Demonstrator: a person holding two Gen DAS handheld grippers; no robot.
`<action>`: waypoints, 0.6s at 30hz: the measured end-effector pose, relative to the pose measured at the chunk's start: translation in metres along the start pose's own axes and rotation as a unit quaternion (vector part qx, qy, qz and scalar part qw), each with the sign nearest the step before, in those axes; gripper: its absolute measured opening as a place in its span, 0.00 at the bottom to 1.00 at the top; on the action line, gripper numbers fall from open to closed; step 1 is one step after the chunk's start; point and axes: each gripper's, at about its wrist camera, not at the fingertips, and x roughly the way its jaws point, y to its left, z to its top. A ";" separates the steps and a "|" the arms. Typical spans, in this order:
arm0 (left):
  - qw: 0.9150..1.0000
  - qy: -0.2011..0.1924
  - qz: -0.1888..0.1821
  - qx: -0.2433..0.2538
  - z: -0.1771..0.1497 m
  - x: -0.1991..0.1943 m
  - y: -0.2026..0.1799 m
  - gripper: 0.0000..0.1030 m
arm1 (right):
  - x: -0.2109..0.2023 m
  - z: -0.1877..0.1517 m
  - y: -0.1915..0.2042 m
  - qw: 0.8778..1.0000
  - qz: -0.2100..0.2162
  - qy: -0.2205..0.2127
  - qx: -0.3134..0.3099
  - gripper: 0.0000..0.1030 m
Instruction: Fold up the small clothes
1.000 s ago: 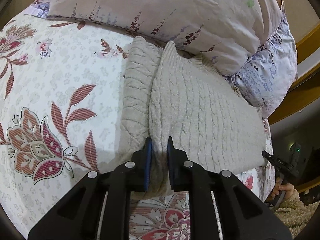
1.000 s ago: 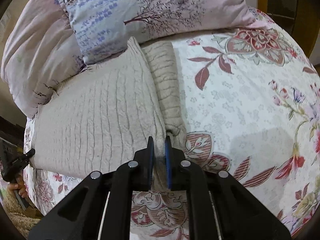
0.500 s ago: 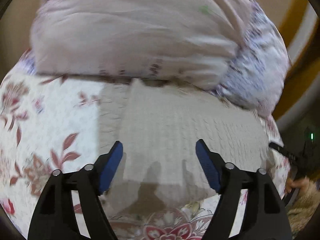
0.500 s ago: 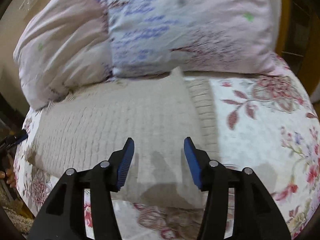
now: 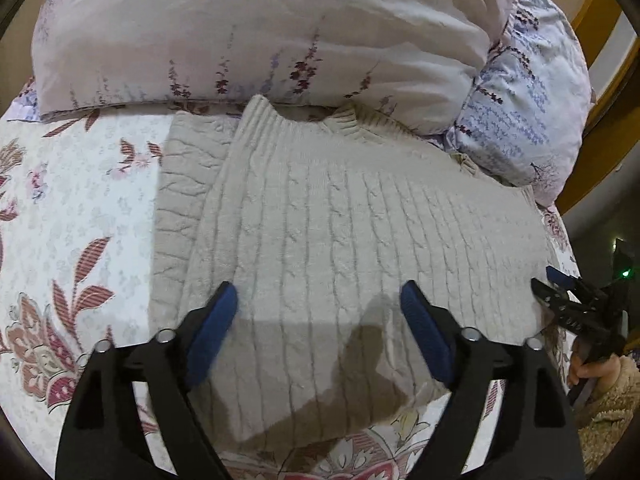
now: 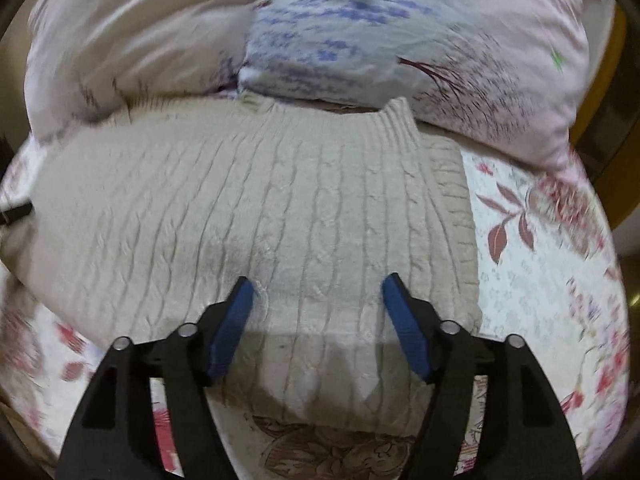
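Cream cable-knit sweater (image 5: 352,232) lies folded on your floral bedspread (image 5: 80,208), collar against the pillows (image 5: 256,28). Your left gripper (image 5: 318,300) and right gripper (image 6: 316,292) have just been opening; fingers spread, nothing between them, above the sweater's near edge.

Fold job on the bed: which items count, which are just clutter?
In play:
- beige cable-knit sweater, folded on the bedspread
- left hand-held gripper, open, just released
- right hand-held gripper, open, just released

Just lying about:
- pink floral pillow
- blue floral pillow
- floral bedspread
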 end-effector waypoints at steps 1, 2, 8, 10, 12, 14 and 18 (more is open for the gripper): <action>1.000 0.002 0.003 0.003 0.001 0.000 -0.002 0.86 | 0.002 0.002 0.002 1.000 -0.004 0.001 0.000 0.71; 1.000 0.004 0.002 -0.003 0.002 -0.002 -0.003 0.85 | 0.003 0.006 0.001 1.000 -0.002 0.011 0.006 0.71; 0.994 -0.051 -0.035 -0.092 0.020 -0.033 0.035 0.84 | -0.009 0.031 -0.004 0.997 0.048 -0.011 0.059 0.72; 0.993 -0.045 -0.022 -0.109 0.025 -0.030 0.051 0.84 | -0.008 0.040 0.005 0.997 0.056 -0.016 0.048 0.73; 0.991 -0.031 -0.022 -0.128 0.029 -0.023 0.069 0.84 | -0.004 0.049 0.020 0.998 0.061 -0.018 0.026 0.73; 0.988 -0.022 -0.033 -0.147 0.031 -0.016 0.084 0.82 | -0.001 0.057 0.034 0.997 0.067 -0.022 0.004 0.73; 0.987 -0.018 -0.050 -0.154 0.034 -0.008 0.094 0.79 | 0.006 0.068 0.063 0.997 0.066 -0.025 -0.027 0.73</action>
